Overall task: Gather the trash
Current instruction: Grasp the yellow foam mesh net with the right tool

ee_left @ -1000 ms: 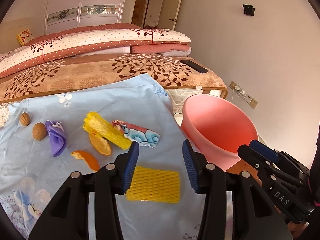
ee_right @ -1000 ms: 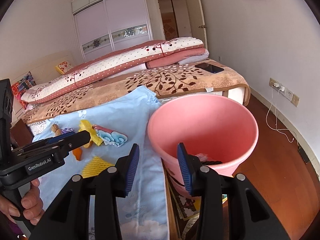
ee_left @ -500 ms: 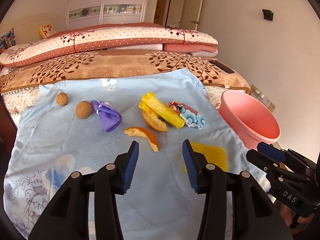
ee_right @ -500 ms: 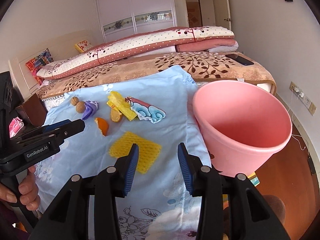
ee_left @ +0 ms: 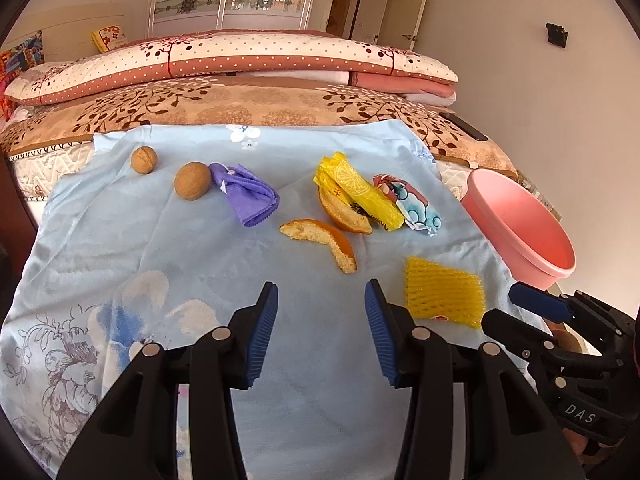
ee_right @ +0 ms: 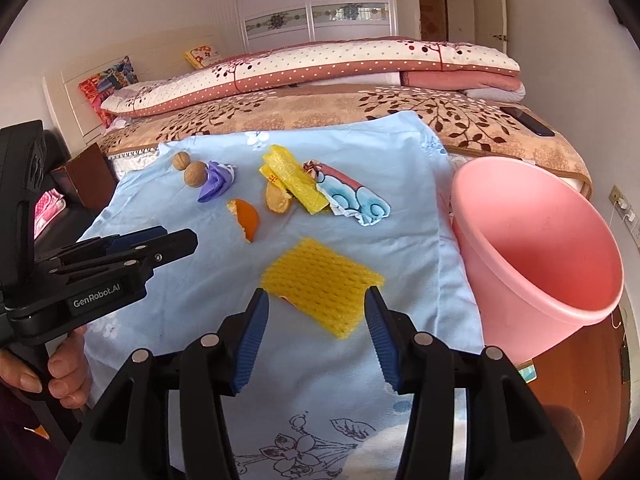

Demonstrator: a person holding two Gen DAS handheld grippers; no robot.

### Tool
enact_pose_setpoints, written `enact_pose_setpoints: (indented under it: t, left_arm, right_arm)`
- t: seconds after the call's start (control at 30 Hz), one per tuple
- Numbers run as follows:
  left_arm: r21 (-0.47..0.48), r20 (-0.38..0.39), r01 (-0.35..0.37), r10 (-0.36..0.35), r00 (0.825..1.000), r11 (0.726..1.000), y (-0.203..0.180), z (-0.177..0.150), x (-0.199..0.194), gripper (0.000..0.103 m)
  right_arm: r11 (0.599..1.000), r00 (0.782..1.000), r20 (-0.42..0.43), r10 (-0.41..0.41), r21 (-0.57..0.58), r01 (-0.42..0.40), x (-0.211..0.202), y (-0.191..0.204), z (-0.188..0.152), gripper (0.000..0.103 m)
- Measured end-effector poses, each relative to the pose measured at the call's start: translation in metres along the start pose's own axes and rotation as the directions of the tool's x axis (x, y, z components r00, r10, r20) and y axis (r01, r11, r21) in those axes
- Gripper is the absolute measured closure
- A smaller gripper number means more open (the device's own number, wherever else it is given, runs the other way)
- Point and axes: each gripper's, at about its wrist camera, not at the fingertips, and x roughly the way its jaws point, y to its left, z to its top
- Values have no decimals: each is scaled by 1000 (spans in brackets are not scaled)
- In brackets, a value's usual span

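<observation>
Right gripper (ee_right: 314, 326) above the near edge of the yellow foam net (ee_right: 320, 286), jaws opening; pads flank the net's near corners without pressing on it. Left gripper (ee_left: 320, 320) jaws apart, empty, over bare blue cloth (ee_left: 160, 248), orange peel strip (ee_left: 320, 240) just beyond. Far side of cloth: two walnuts (ee_left: 192, 186), purple rag (ee_left: 248, 196), yellow wrapper (ee_left: 360, 190) lying over a second peel (partly hidden). Pink bin (ee_right: 532, 256) at right, beside the cloth.

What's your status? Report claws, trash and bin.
Left claw open, empty. Right claw opening, empty, short of the yellow foam net. Pink bin beside the cloth. Nothing in the way.
</observation>
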Motion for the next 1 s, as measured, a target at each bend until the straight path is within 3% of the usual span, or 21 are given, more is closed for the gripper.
enact_pose_setpoints:
  t: [0.3, 0.43, 0.53, 0.6, 0.77, 1.0]
  left_arm:
    - [-25, -10, 20, -20, 1000, 1000, 9, 1, -1, 57]
    - [-37, -11, 16, -16, 1000, 999, 14, 5, -1, 57]
    - [-44, -15, 11, -12, 1000, 999, 16, 9, 1, 57]
    - [-49, -22, 16, -17, 1000, 999, 16, 12, 4, 57]
    - [-62, -39, 30, -32, 999, 998, 12, 22, 13, 57]
    - [-39, -57, 8, -10, 998, 999, -2, 36, 31, 57]
  right_arm:
    - [989, 996, -93, -2, -145, -12, 31, 18, 13, 52]
    - [985, 989, -150, -5, -168, -21, 49, 17, 15, 52]
    - [983, 989, -148, -14, -181, -13, 53, 18, 17, 53]
    - [983, 989, -142, -30, -186, 3, 54, 18, 18, 68]
    - [994, 991, -136, 12, -107, -27, 51, 4, 23, 83]
    - [994, 991, -75, 107, 16, -106, 25, -14, 32, 84]
